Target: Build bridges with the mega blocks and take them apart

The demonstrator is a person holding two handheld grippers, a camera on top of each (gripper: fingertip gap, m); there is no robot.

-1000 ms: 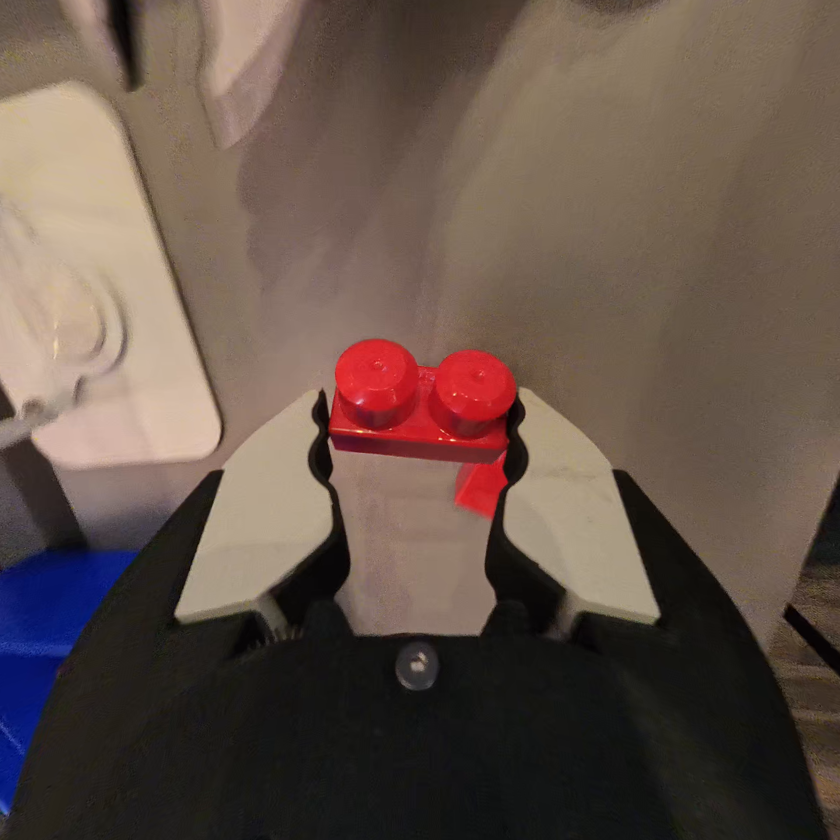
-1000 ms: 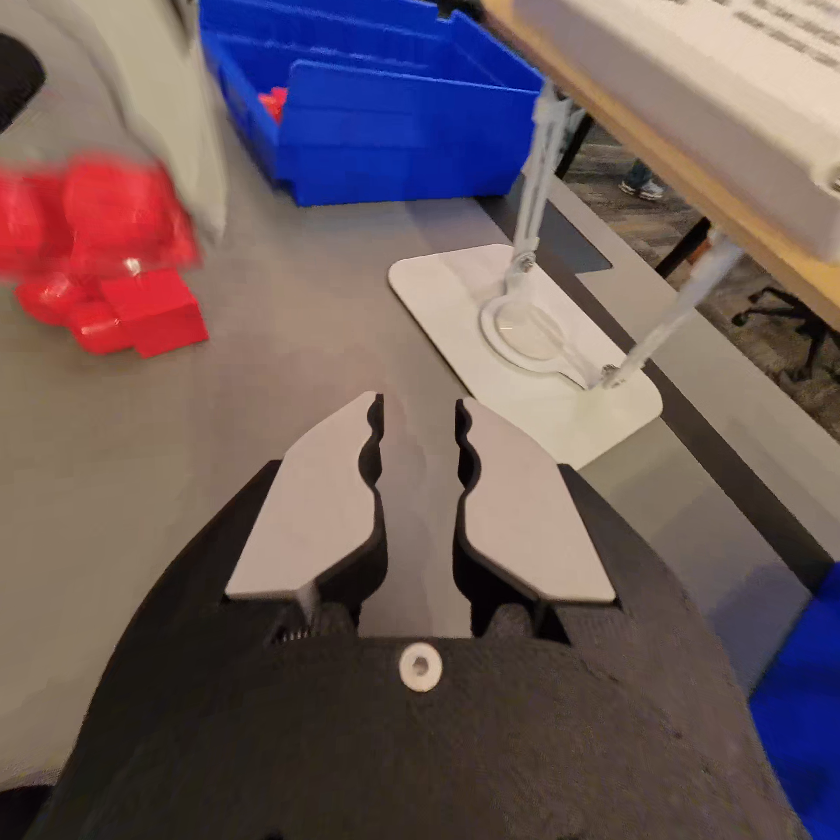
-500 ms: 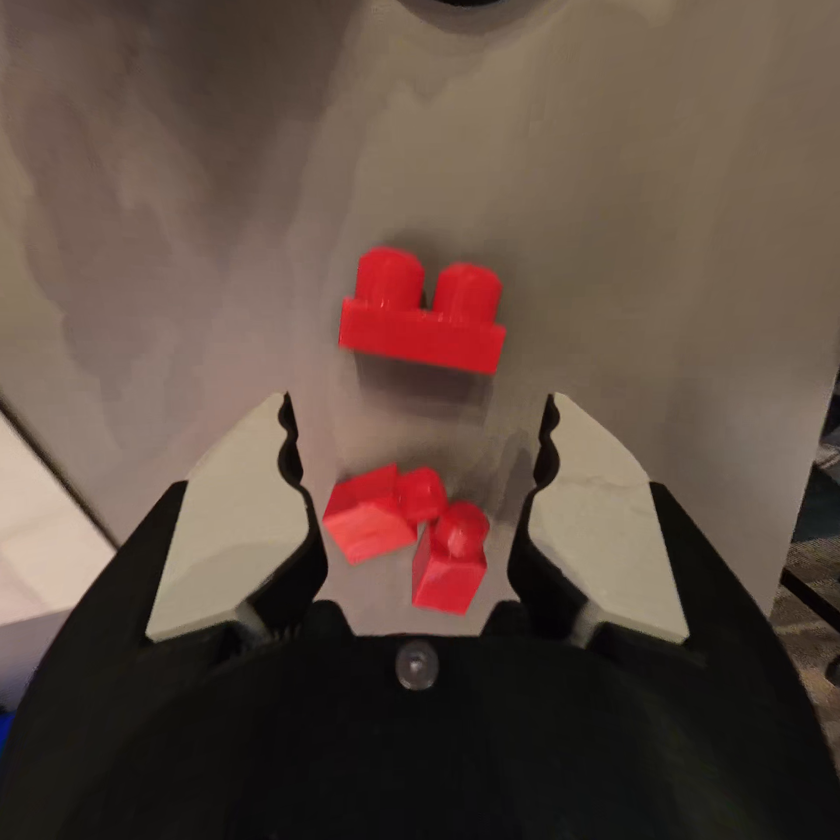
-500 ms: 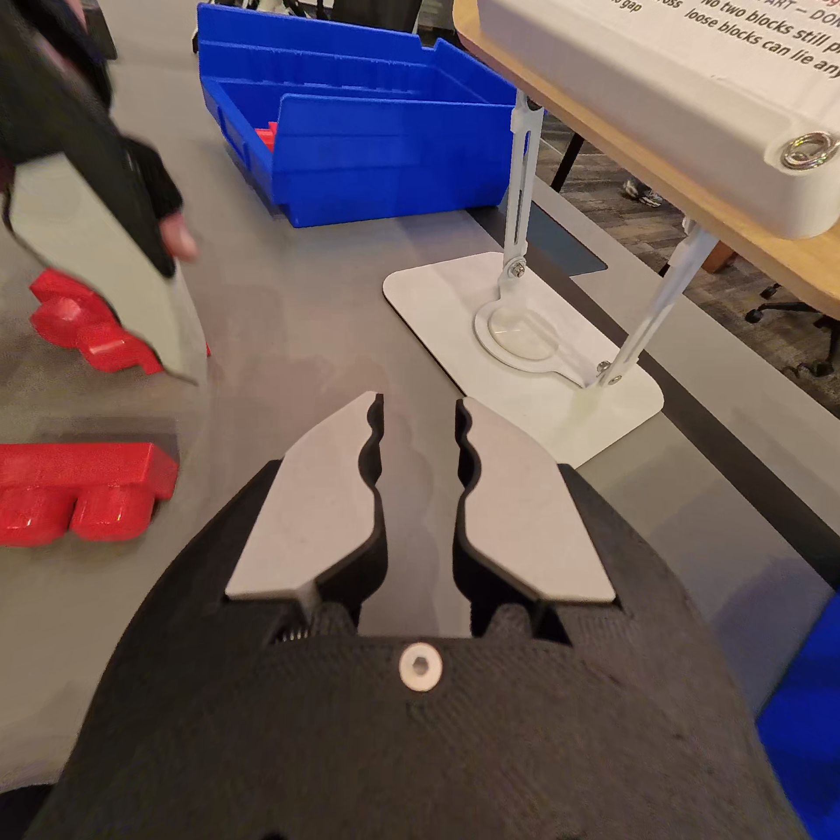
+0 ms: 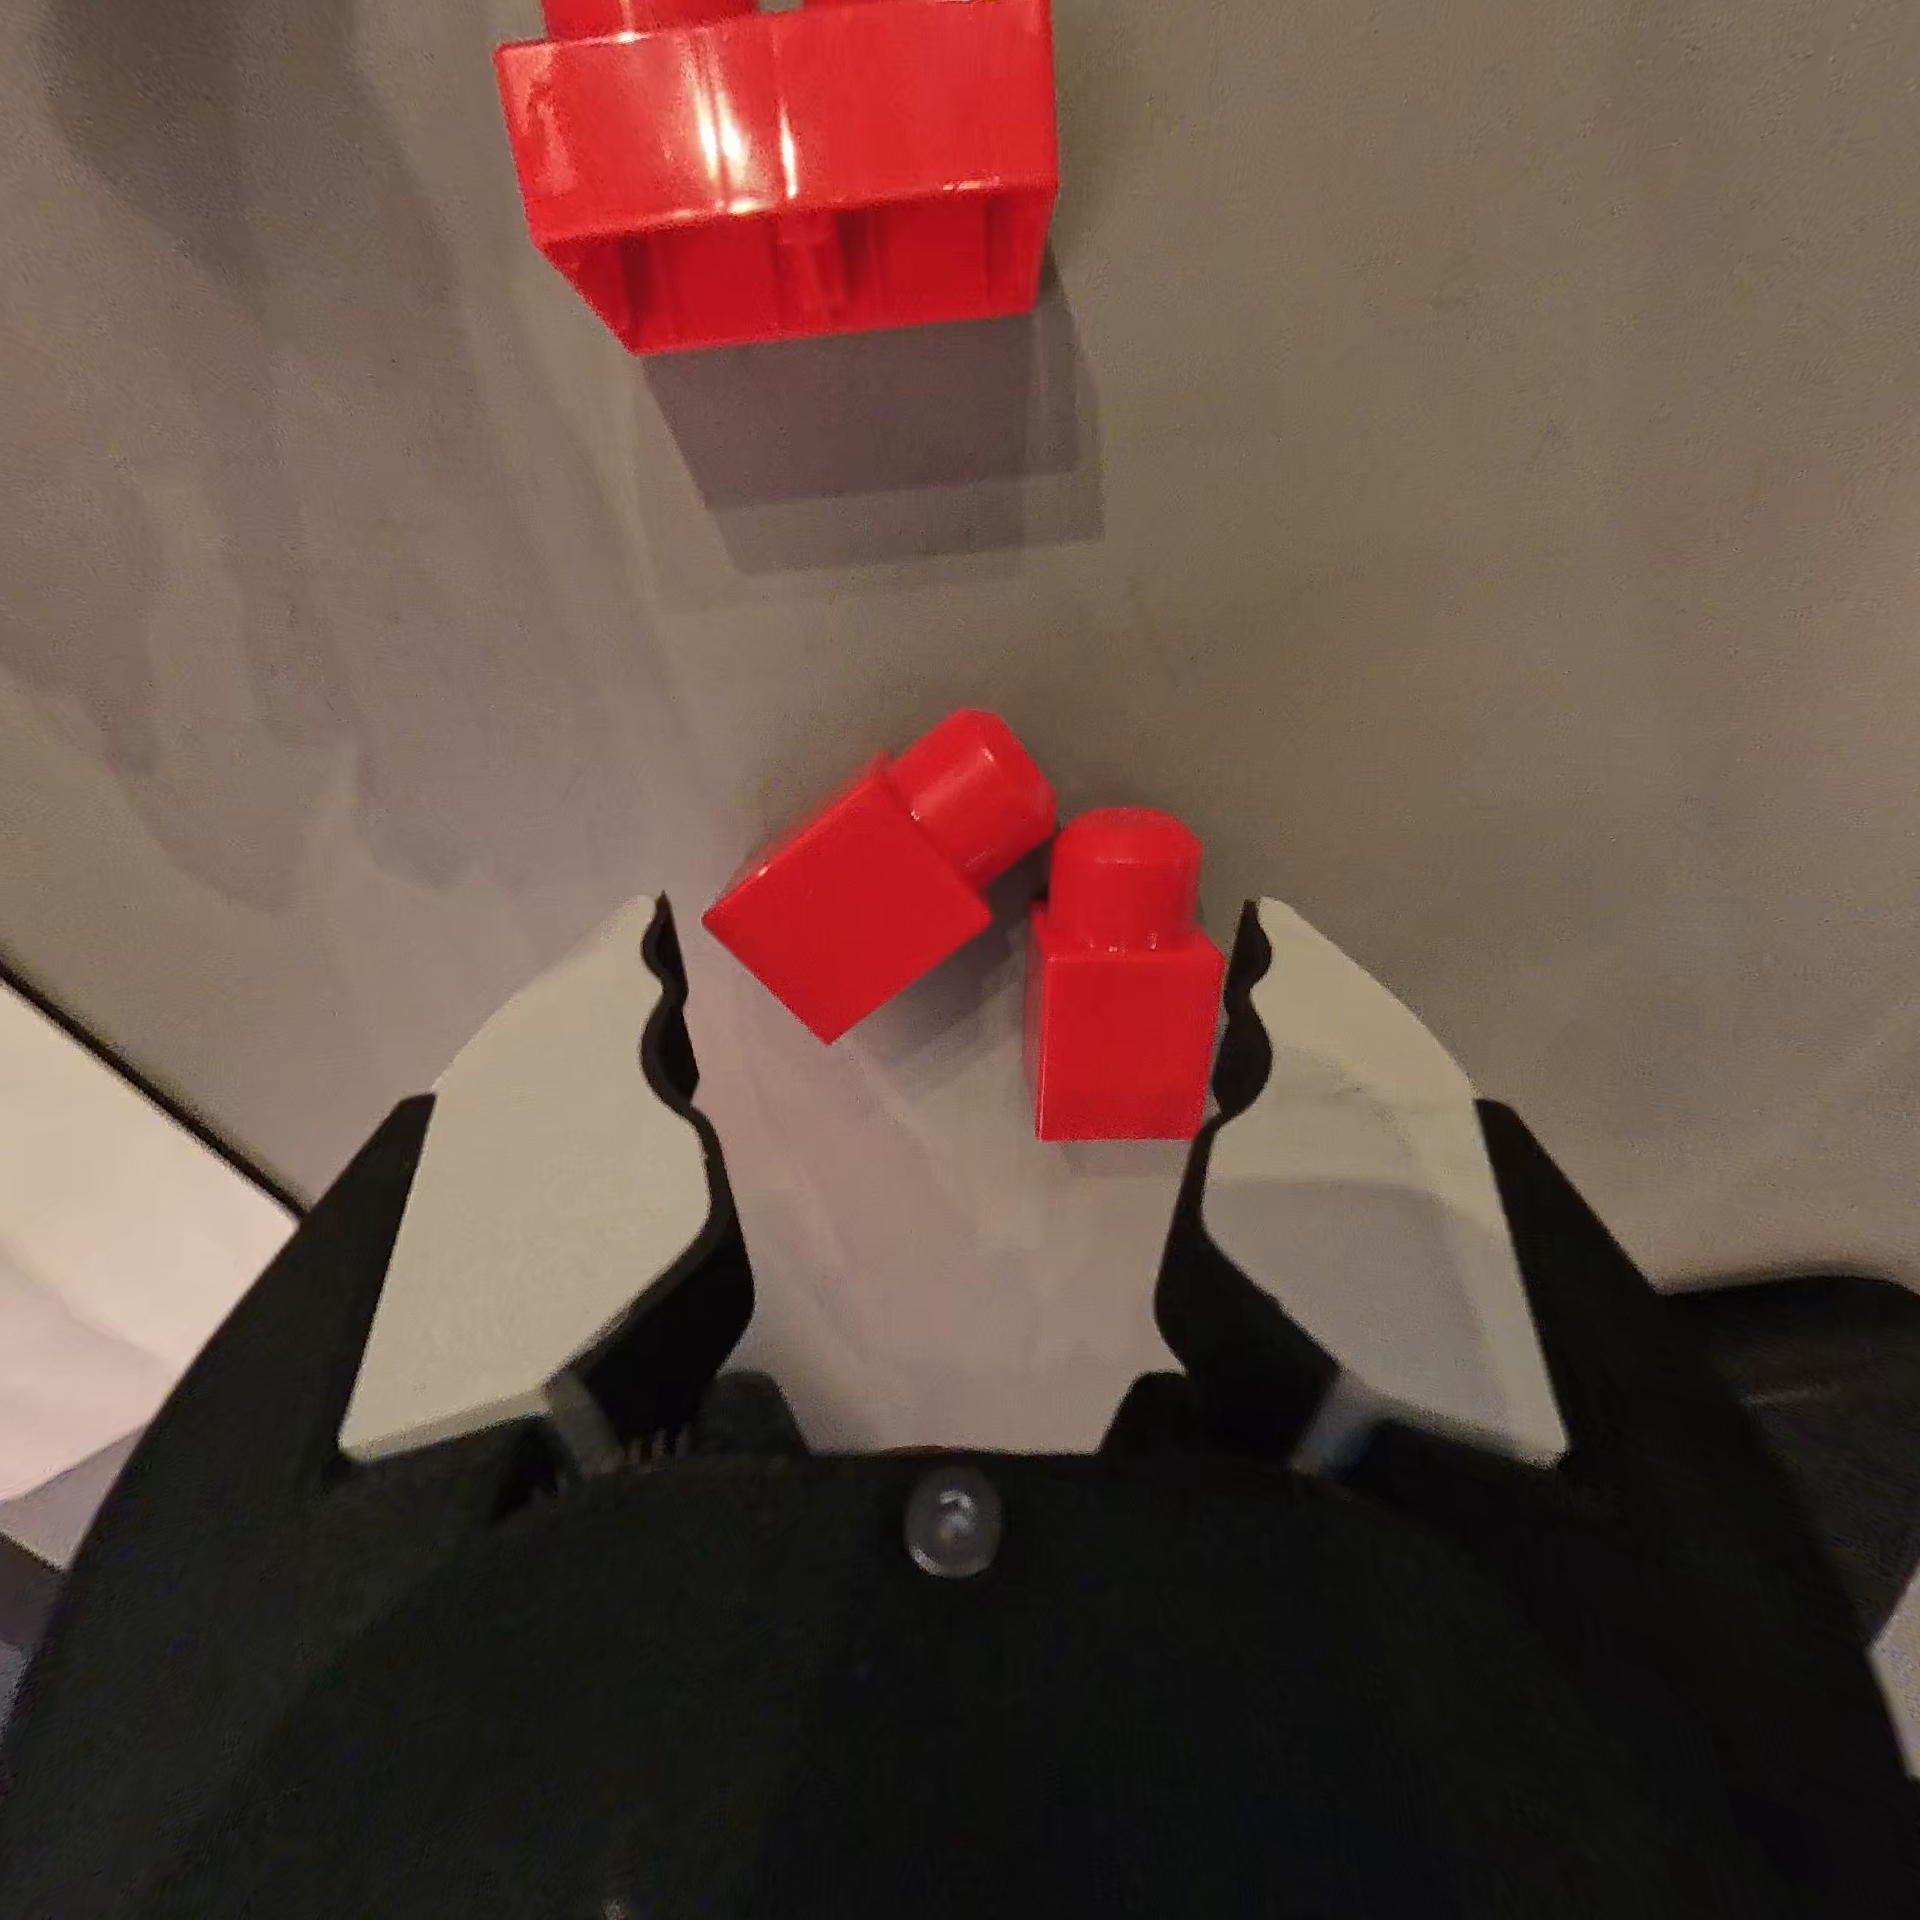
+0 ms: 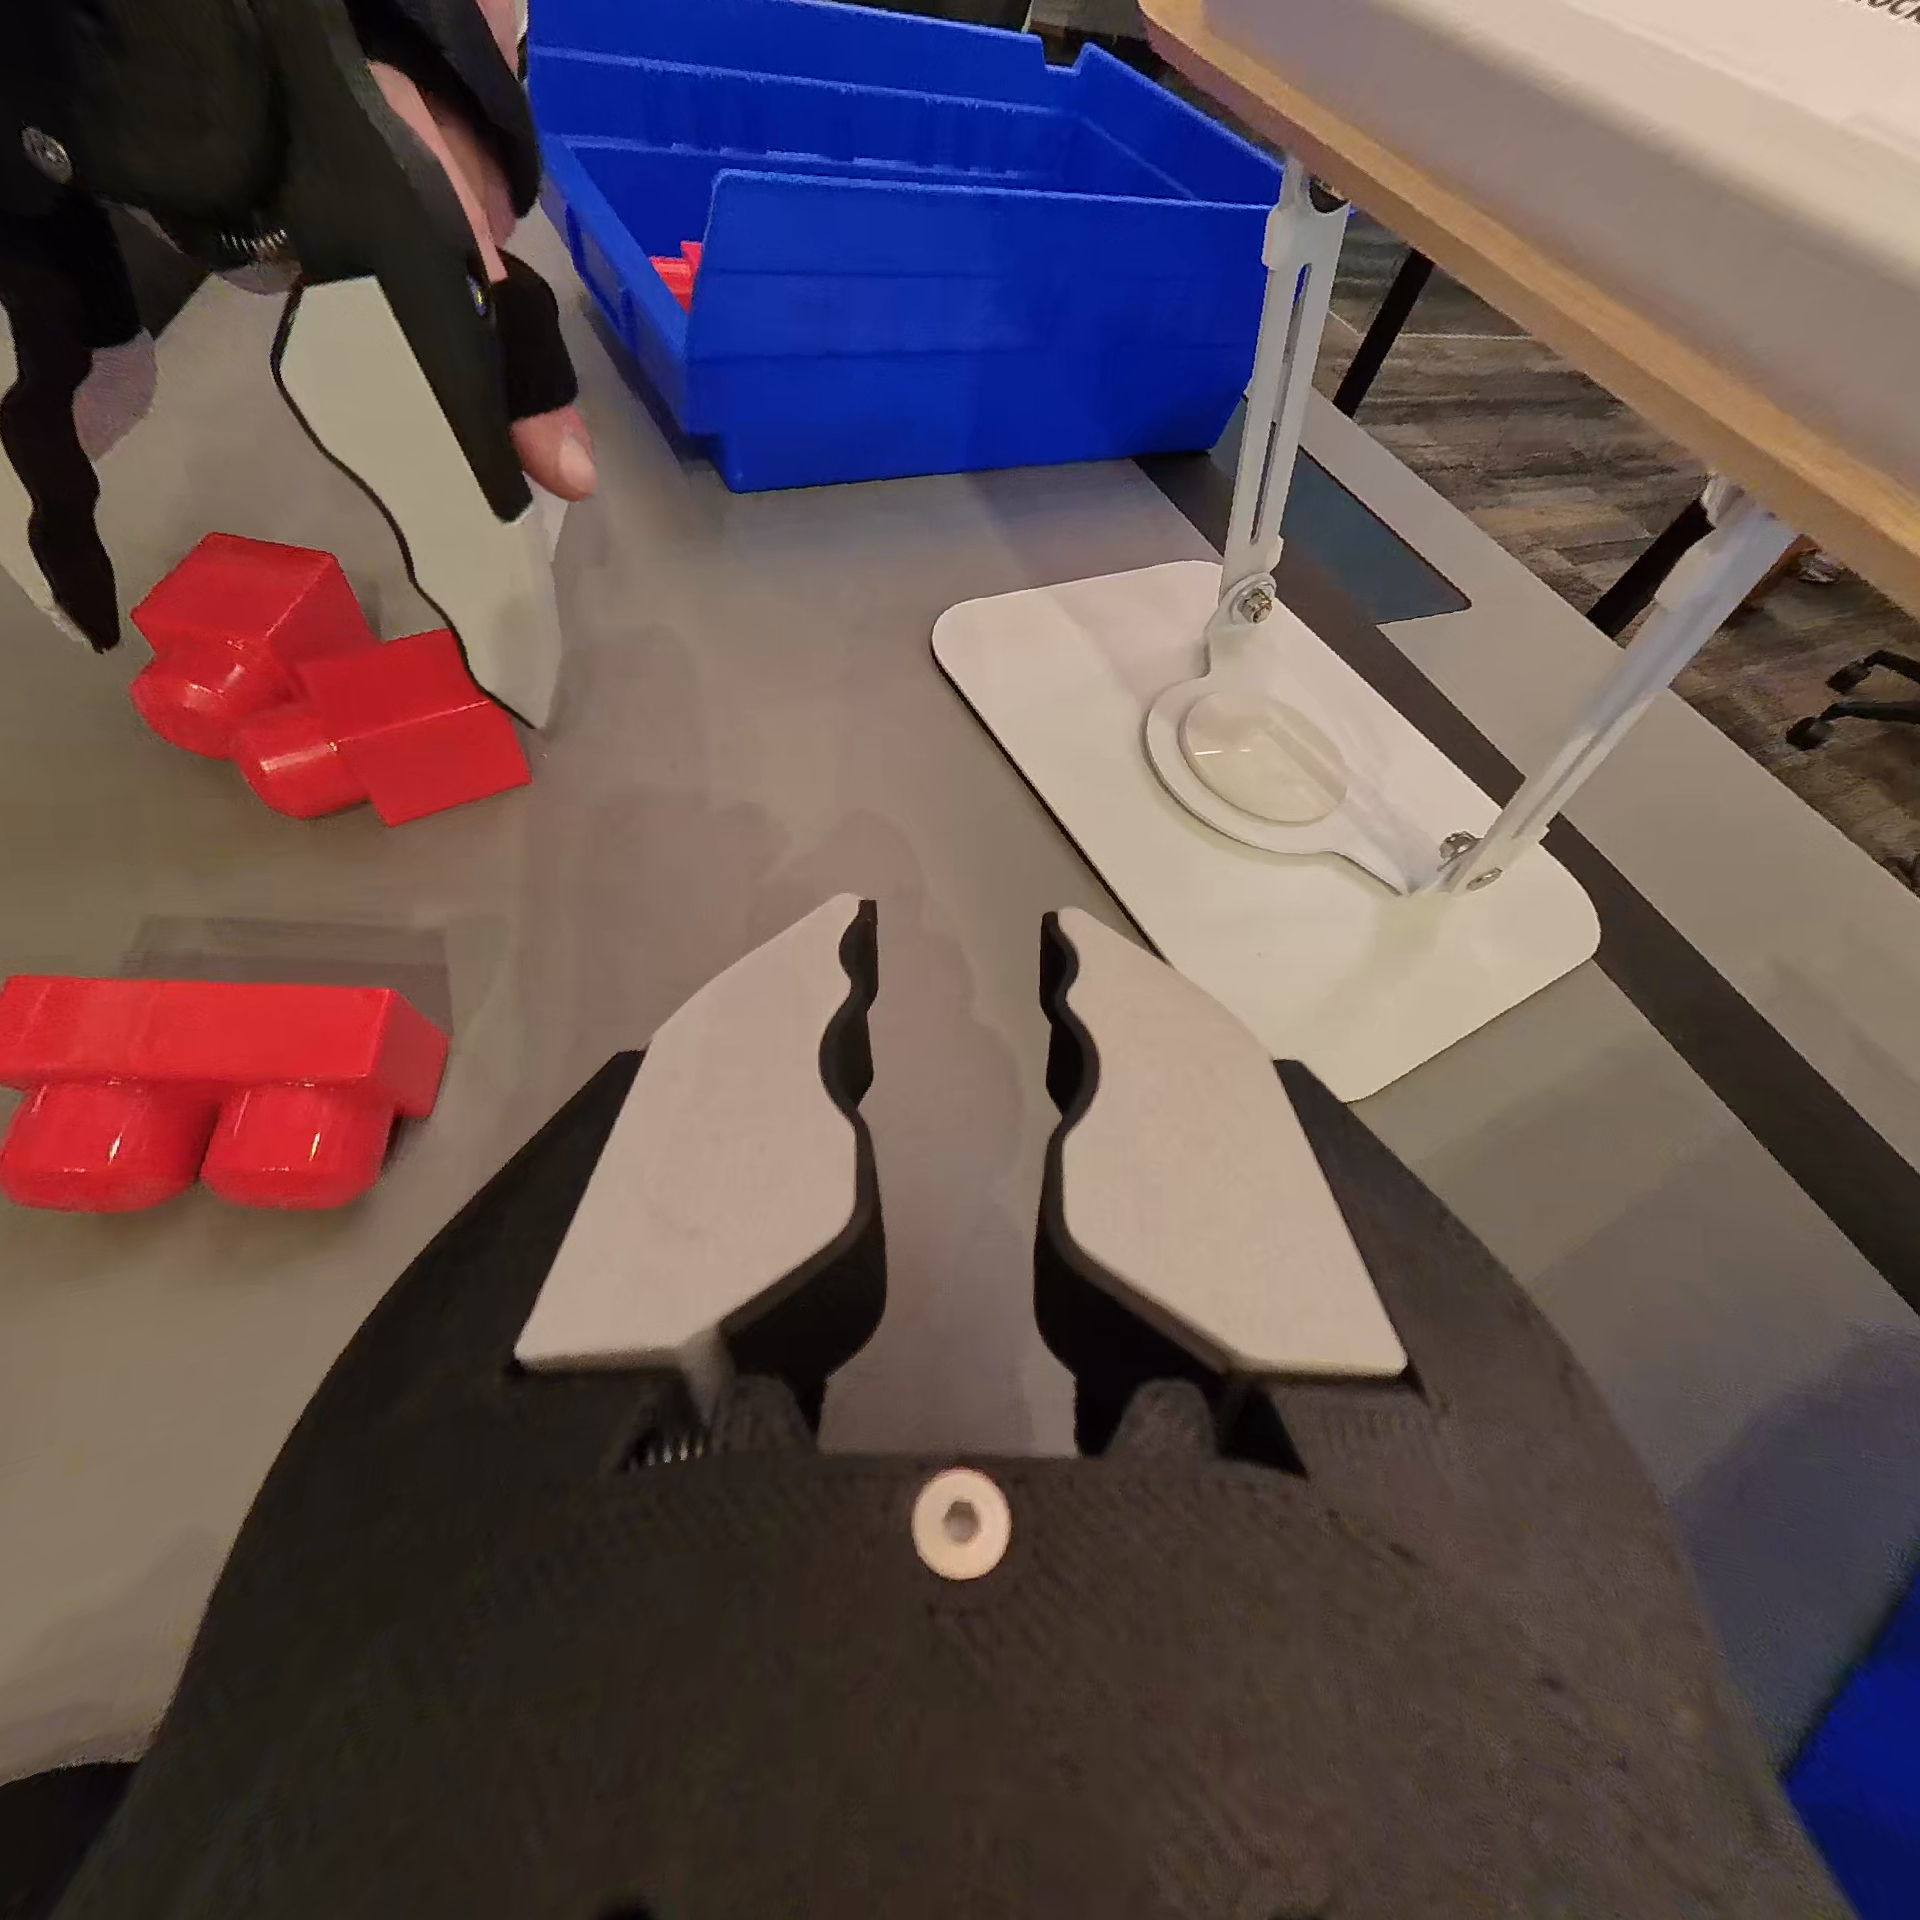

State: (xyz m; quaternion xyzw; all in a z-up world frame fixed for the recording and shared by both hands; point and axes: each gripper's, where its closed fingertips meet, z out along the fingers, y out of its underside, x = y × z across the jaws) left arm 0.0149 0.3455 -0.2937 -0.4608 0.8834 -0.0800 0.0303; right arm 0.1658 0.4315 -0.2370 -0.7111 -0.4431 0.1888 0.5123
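Note:
My left gripper [image 5: 954,914] is open wide and low over the grey table [image 5: 1455,520]. Two small red one-stud blocks lie on their sides between its fingertips. One block [image 5: 847,914] is slanted on the left. The other block [image 5: 1122,1018] lies close beside the right pad, not pressed from both sides. A red two-stud block [image 5: 779,177] lies on its side farther ahead, hollow underside towards me. In the right wrist view, my right gripper [image 6: 958,920] is partly open and empty above the table. That view shows the two-stud block [image 6: 208,1049] and the small blocks [image 6: 405,727] at the left.
A blue bin [image 6: 935,343] with red blocks inside stands at the back. A white stand base [image 6: 1247,935] with thin legs lies to the right, under a wooden board [image 6: 1558,260]. Another blue bin [image 6: 1860,1818] sits at the bottom right.
My left gripper opened and let go of the two-stud block, which now lies on the table. The gripper then came down around the two small blocks. The right gripper's jaws kept the same spacing.

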